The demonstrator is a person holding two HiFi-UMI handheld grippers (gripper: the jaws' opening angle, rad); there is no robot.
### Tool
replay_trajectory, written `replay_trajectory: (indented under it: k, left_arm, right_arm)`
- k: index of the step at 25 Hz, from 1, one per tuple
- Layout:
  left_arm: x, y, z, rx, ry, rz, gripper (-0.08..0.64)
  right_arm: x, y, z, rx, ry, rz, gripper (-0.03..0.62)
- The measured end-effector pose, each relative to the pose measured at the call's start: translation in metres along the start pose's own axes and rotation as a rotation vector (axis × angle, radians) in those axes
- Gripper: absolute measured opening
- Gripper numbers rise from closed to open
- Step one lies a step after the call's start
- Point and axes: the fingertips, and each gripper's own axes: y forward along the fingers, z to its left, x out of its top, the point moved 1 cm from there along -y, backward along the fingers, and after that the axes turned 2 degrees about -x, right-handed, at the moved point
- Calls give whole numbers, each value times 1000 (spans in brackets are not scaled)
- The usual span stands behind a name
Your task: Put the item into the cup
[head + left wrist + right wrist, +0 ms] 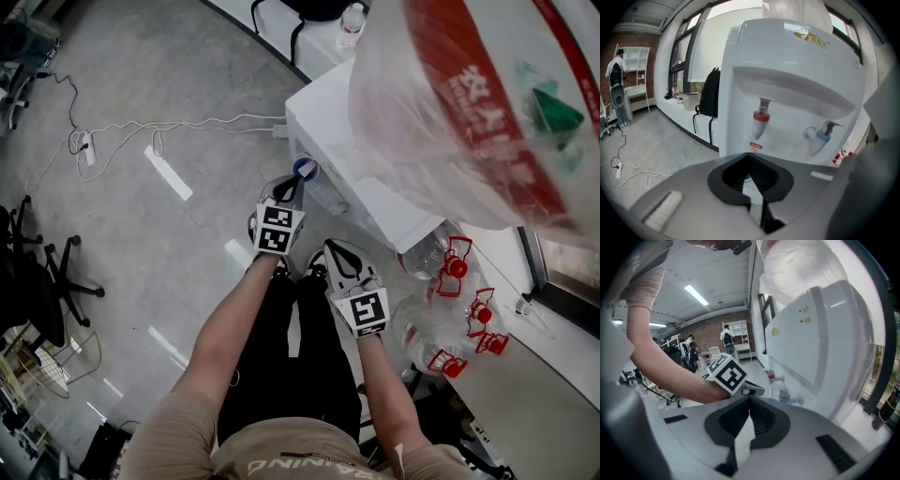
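In the head view my left gripper (pixel 292 187) is held out toward the front of a white water dispenser (pixel 323 112). Just past its tip sits a small round thing with a blue rim (pixel 306 169), perhaps the cup; I cannot tell whether they touch. In the left gripper view the jaws (pixel 750 155) meet at the tips, and a bit of blue and white (pixel 747 177) shows through the gap behind them. My right gripper (pixel 339 255) hangs lower and nearer my body. Its jaws (pixel 750 398) are shut with nothing between them. No separate item is visible.
The dispenser has a red tap (pixel 761 119) and a blue tap (pixel 824 133), with a plastic-wrapped water jug (pixel 469 103) on top. Several empty jugs with red handles (pixel 457 267) lie on the floor at right. Cables (pixel 141 131) cross the floor; office chairs (pixel 42 281) stand left.
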Motion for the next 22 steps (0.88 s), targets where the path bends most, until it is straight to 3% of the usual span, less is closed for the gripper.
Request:
replay_trajectory:
  k: [9, 22]
  left_arm:
    - [39, -79, -19, 26, -88, -69, 8]
    - [170, -227, -74, -26, 47, -200, 8]
  right_arm:
    - [59, -29, 5, 5, 60, -14, 11]
    - [184, -84, 12, 24, -15, -108, 11]
